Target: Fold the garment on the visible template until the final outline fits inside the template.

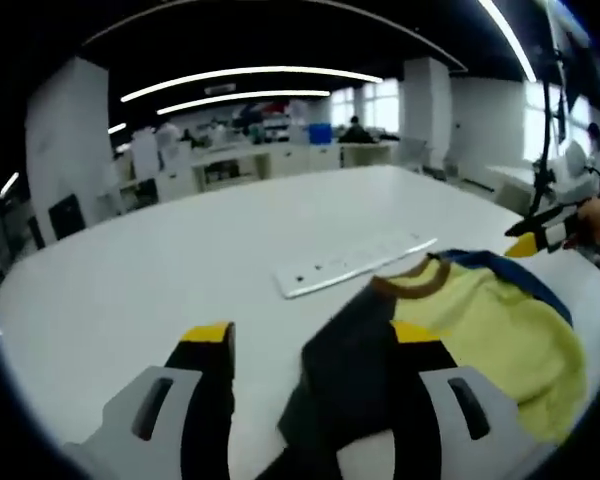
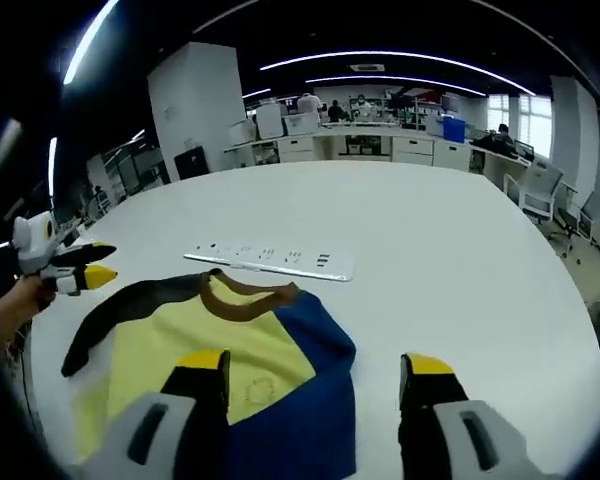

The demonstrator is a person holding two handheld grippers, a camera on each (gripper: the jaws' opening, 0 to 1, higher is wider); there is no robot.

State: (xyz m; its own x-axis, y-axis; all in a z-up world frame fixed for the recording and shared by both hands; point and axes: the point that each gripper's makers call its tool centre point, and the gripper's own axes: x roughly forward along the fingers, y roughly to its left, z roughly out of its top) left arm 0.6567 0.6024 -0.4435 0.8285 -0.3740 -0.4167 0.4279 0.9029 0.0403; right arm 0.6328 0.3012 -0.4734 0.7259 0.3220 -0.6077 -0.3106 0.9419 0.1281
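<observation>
Left gripper over garment; right gripper open.

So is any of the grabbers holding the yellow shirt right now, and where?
No. The left gripper and the right gripper are both open above the shirt, gripping nothing.

No text, label, brand or number can be read in either view. The white strip lying on the counter carries a row of small dark marks; they are perhaps printed characters or only holes, too small and blurred to tell. The garment has a faint round outline, not readable.
</observation>
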